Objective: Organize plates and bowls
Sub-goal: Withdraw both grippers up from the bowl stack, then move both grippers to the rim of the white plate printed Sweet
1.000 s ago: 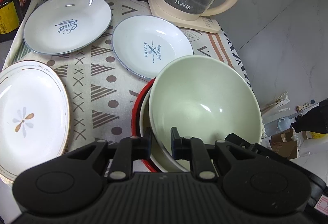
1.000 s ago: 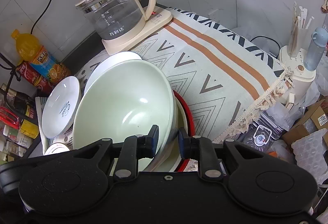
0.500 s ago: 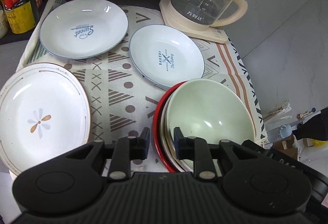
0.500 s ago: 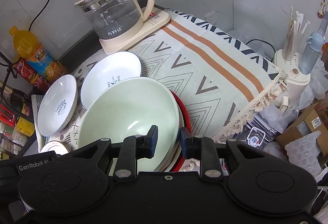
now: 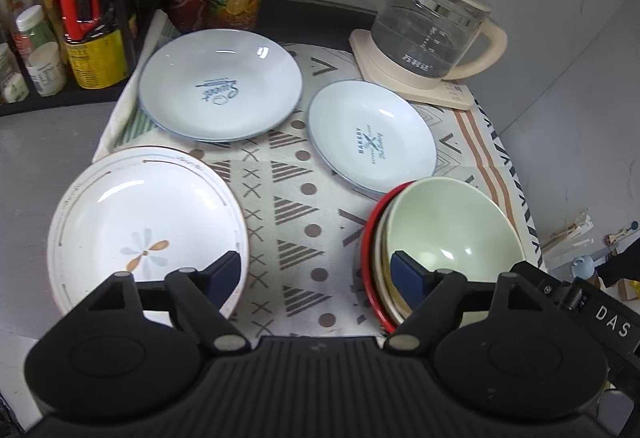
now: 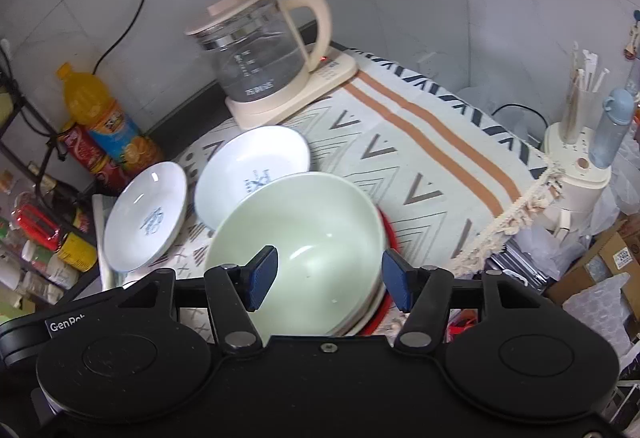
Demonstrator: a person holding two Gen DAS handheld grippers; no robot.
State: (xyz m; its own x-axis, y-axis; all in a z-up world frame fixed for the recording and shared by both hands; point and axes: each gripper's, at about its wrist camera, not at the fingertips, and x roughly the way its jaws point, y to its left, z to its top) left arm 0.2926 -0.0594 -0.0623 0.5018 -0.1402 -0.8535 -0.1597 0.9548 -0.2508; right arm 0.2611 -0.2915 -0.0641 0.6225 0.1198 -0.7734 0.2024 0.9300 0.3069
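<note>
Glossy pale-green ceramic bowl (image 5: 452, 226) nested in cream bowl and red bowl (image 5: 370, 258), on patterned woven cloth (image 5: 288, 197) over tabletop. Left gripper (image 5: 316, 274) jaws opening, wide, empty. Right gripper (image 6: 324, 274) jaws opening, straddling green bowl's rim, not gripping.

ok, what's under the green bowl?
The pale green bowl sits nested in a cream bowl, itself inside a red bowl. Only their rims show; anything else within or beneath the stack is covered.
</note>
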